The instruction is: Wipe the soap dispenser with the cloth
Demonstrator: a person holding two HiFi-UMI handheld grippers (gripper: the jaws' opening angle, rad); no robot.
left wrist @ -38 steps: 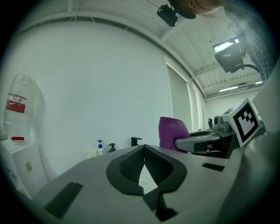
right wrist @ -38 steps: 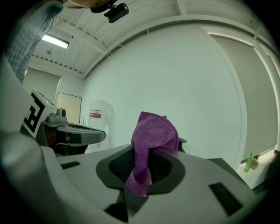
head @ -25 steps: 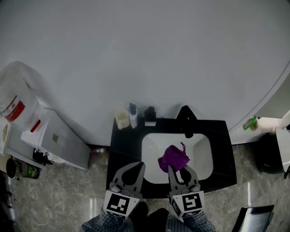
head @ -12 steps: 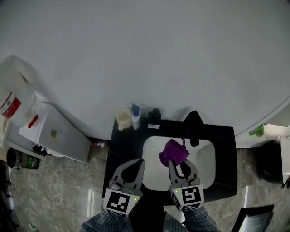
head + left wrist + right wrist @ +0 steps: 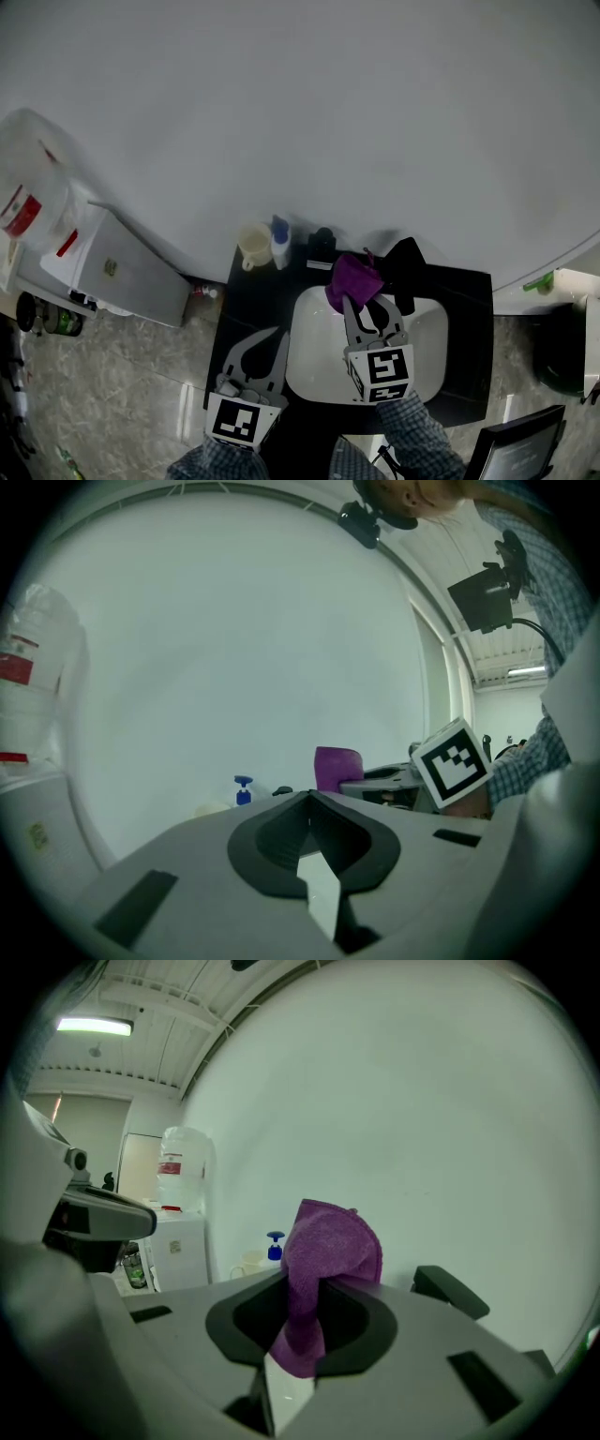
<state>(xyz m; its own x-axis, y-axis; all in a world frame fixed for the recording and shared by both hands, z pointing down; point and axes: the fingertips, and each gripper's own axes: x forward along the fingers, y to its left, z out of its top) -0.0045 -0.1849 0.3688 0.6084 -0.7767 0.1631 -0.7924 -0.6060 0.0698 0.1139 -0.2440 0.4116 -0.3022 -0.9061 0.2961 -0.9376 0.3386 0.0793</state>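
Two pump bottles stand at the back of the black counter (image 5: 246,302): a white one with a blue head (image 5: 279,246) (image 5: 275,1244) and a black one with a white label (image 5: 322,246). My right gripper (image 5: 350,300) (image 5: 302,1340) is shut on a purple cloth (image 5: 353,276) (image 5: 328,1251), which bunches up above the jaws just right of the black bottle, close to it. My left gripper (image 5: 278,331) (image 5: 307,801) is shut and empty, held over the counter's front left beside the basin. In the left gripper view I see the cloth (image 5: 337,767) and the blue pump head (image 5: 243,788).
A white basin (image 5: 309,361) fills the counter's middle, with a black faucet (image 5: 405,264) behind it. A cream cup (image 5: 253,246) stands left of the bottles. A water cooler with a big jug (image 5: 37,202) is at the far left. A curved white wall rises behind.
My right gripper has carried the cloth from over the basin to the back of the counter, next to the black bottle. The left gripper has stayed about where it was.
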